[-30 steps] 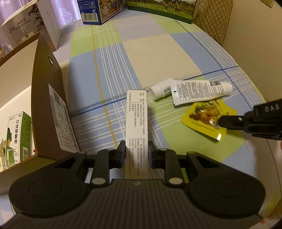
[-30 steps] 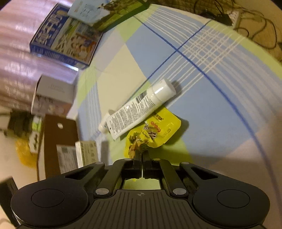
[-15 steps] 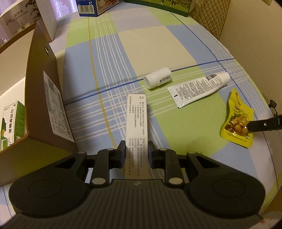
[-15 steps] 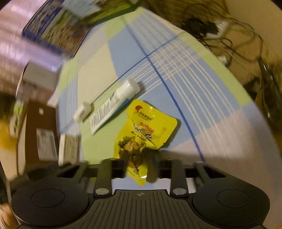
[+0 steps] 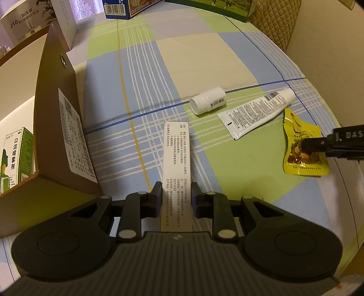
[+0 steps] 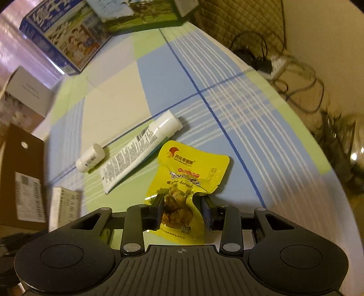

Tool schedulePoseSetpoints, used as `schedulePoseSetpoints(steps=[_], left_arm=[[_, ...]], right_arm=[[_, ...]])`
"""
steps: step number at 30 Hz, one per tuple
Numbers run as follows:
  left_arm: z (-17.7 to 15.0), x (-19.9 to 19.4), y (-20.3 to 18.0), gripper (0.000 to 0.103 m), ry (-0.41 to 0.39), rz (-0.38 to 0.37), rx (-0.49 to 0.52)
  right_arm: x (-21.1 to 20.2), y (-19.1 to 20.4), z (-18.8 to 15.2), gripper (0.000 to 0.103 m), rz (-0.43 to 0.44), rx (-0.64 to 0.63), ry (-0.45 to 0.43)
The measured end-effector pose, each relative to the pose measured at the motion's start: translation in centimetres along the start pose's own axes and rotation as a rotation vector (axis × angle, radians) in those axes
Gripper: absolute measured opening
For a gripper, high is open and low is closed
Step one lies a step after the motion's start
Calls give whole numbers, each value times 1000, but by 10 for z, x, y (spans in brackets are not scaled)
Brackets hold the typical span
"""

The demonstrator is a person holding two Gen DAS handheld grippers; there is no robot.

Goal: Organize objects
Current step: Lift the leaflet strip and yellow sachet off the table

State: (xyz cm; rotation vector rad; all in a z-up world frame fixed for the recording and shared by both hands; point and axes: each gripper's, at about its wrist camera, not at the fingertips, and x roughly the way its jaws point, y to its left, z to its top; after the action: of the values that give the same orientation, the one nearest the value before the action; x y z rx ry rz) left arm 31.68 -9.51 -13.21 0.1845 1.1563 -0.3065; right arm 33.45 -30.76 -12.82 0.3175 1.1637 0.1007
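Right wrist view: our right gripper [image 6: 183,210] has let its jaws off the yellow snack pouch [image 6: 186,184], now dragged clear of the tube [image 6: 138,154] and lying loose between them. Left gripper [image 5: 177,200] stays clamped on the long white box [image 5: 177,159]; pouch sorted, box next.

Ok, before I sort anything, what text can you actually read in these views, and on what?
"J10 HUMIDIFIER" and "加湿器": white box at the back.
"口洁喷雾剂": green carton inside the brown cardboard box.
"DAS", cut off by the frame edge: right gripper.
"kernel", partly creased: yellow snack pouch.
Too small or blurred: print on the long white box, tube, small bottle, shipping label.
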Motion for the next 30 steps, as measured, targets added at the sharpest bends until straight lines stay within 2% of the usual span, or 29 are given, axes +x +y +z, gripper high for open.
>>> schedulePoseSetpoints(steps=[3, 10, 14, 17, 18, 21, 22, 24, 26, 28, 30], left_arm=[[1, 1, 0, 21, 0, -1, -4], [4, 1, 1, 21, 5, -2, -6], [4, 3, 1, 21, 21, -2, -8], [4, 5, 1, 21, 33, 0, -7], [4, 6, 1, 21, 35, -1, -9], [5, 8, 1, 21, 39, -1, -9], [5, 9, 1, 21, 40, 0, -7], [6, 9, 0, 21, 40, 3, 0], [6, 10, 0, 21, 40, 5, 1], [5, 10, 0, 21, 39, 6, -2], [6, 10, 0, 21, 40, 4, -5]], right_arm=[[4, 5, 0, 30, -5, -48, -3], [-6, 5, -7, 18, 56, -178, 20], [-19, 11, -19, 16, 66, -347, 55], [-24, 10, -28, 16, 83, -437, 113], [-26, 11, -31, 16, 86, -503, 132], [-35, 16, -41, 17, 22, -714, 124], [-36, 15, -40, 18, 4, -734, 117], [-33, 8, -33, 25, -1, -666, 113], [-30, -4, -26, 44, 37, -535, 112], [-27, -15, -22, 54, 66, -394, 99], [-23, -24, -20, 55, 76, -266, 93]])
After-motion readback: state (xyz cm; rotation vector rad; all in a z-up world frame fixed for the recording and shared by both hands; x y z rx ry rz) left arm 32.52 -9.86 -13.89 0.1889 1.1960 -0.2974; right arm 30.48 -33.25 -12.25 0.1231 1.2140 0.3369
